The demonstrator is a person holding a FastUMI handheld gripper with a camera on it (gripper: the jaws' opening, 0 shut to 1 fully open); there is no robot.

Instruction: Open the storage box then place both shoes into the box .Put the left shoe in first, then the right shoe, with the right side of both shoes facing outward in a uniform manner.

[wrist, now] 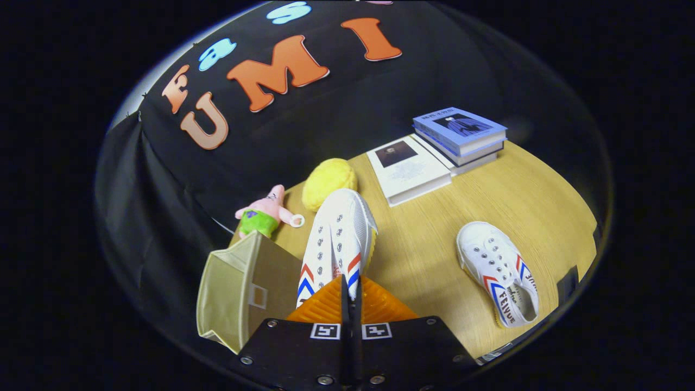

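1. Gripper view: we look forward along the tool (350, 285), whose two orange fingers (320, 309) sit drawn tight together, with just a thin dark seam between them.
2. The fingers are clamped on the heel end of a white shoe (337, 239) with red and blue chevrons; we see its toe pointing away from us toward the yellow plush.
3. This held shoe appears lifted off the table (434, 217); how high, we cannot tell.
4. The storage box (241, 288), beige fabric, sits just left of the fingers at the table's near left edge. Its opening faces up and its inside is visible.
5. The second shoe (502, 271), also white with red and blue stripes, lies flat on the table well to the right of the fingers, near the right edge, opening facing us.
6. Beyond the held shoe's toe we note a round yellow plush (328, 182) at the far edge.
7. A pink star-shaped plush toy (266, 214) in green shorts lies left of the yellow one, beyond the box.
8. At the far right corner a blue book (459, 130) tops a stack, and a white book (410, 168) lies just beside it.
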